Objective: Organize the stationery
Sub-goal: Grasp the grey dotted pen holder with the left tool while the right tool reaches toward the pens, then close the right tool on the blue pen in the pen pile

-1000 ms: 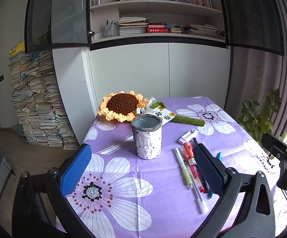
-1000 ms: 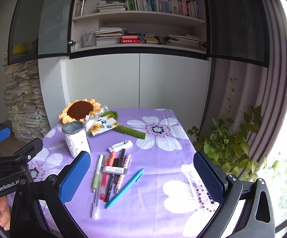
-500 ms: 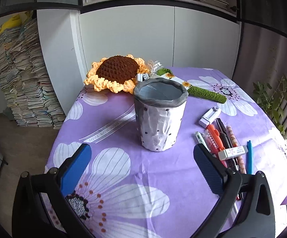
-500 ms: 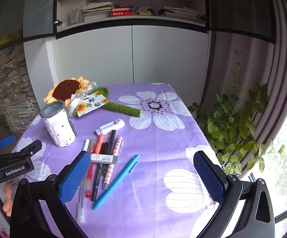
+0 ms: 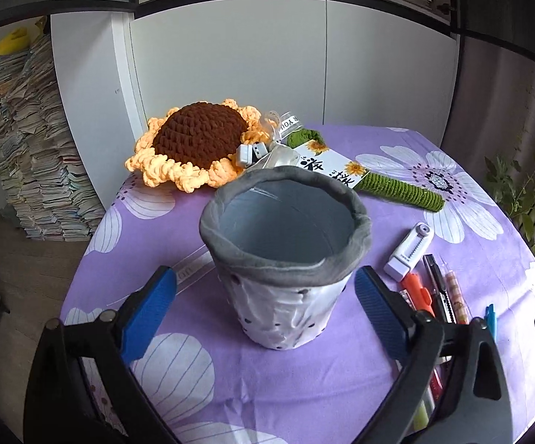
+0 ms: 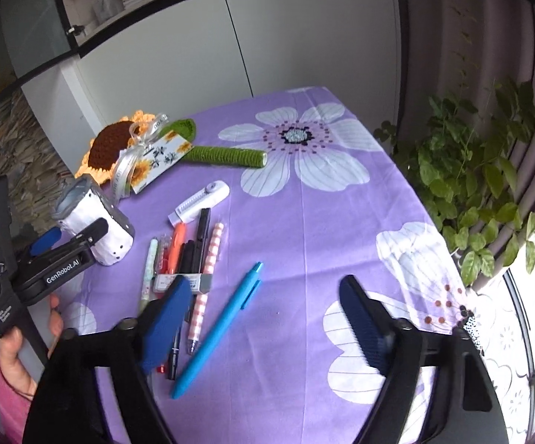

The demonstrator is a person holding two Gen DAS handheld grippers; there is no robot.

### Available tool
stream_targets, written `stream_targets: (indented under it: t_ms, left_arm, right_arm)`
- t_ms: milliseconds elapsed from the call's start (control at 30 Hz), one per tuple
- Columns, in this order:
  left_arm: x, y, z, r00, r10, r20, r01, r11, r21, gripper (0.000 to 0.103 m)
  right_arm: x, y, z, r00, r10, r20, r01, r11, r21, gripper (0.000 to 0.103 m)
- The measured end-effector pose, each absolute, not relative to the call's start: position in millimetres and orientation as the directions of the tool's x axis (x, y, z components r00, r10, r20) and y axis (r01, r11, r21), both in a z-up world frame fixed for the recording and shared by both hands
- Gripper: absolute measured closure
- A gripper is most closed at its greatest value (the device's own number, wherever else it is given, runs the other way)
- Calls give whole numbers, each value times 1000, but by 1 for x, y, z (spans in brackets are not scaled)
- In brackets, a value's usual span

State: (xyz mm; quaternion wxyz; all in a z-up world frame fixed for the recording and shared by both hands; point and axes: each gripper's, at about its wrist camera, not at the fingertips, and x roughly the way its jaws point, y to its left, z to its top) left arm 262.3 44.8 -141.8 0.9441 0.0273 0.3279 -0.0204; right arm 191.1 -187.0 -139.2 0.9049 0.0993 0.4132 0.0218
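A white dotted pen cup (image 5: 286, 259) with a grey rim stands upright on the purple flowered tablecloth (image 5: 178, 362). My left gripper (image 5: 263, 310) has the cup between its blue pads, and its jaws are closing. A gap still shows at the left pad. Right of the cup lie several pens (image 5: 434, 296) and a white correction tape (image 5: 408, 248). In the right wrist view, my right gripper (image 6: 267, 318) hangs over a blue pen (image 6: 219, 329) lying between its closing jaws, untouched. The pens (image 6: 189, 251), an eraser (image 6: 193, 281), the cup (image 6: 97, 222) and the left gripper (image 6: 71, 236) show further left.
A crochet sunflower (image 5: 197, 144) with a green stem (image 5: 397, 188) and a card lies behind the cup. A clear ruler (image 5: 193, 266) lies left of it. White cabinets stand beyond the table's far edge. Paper stacks (image 5: 34, 148) stand left, a leafy plant (image 6: 471, 170) right.
Both grippers have come forward and down toward the table. The left one now has the cup between its fingers, the right one tilts over the blue pen. Both jaws stand narrower.
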Motion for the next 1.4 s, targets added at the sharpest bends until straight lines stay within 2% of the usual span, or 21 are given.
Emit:
stream_targets:
  t_ms: [33,67,100,233,500,900,933,967,1100,1267,1367,1400]
  left_arm:
    - [263,45,-142,780,-39,-624,72,997,28,28]
    - [264,45,-142,773,-63,-631,91,996,12,35]
    - [263,45,-143,772,-72,-632,99,995,8,35]
    - [251,47,-143,772,-116,-625,162,987,17,35]
    - [216,53,-143,765,-231,-601,314,949,35,34]
    - [224,48,-141,759,-273,-590,348,937,14,34]
    - [226,46,-141,756,-275,-594,351,936,14,35]
    - [227,46,-142,753,-277,-597,352,936,9,36]
    - [225,51,-142,746,-300,-594,367,930,-8,39]
    - [223,57,-142,746,-321,-584,371,928,-36,39]
    - [222,58,-141,752,-330,-570,373,927,-44,37]
    - [222,58,-141,755,-331,-565,372,927,-45,33]
  right_arm:
    - [196,-187,-143,634,127,-763,48,978,202,60]
    - [201,-187,-148,610,133,-781,55,976,209,72]
    - [206,-187,-152,590,147,-794,56,973,222,74]
    - [217,-185,-161,542,210,-814,59,956,286,75]
    - [232,-177,-168,493,200,-847,96,955,282,74]
    - [248,-166,-180,454,153,-878,143,960,241,74]
    - [248,-163,-179,454,140,-880,134,965,223,75]
    - [248,-161,-179,456,132,-880,126,969,211,85]
    - [245,-164,-178,466,214,-859,102,951,293,88]
    - [234,-165,-159,511,230,-828,65,951,304,88]
    - [225,-162,-141,546,248,-800,21,951,308,88]
    - [221,-160,-133,561,253,-788,3,951,308,88]
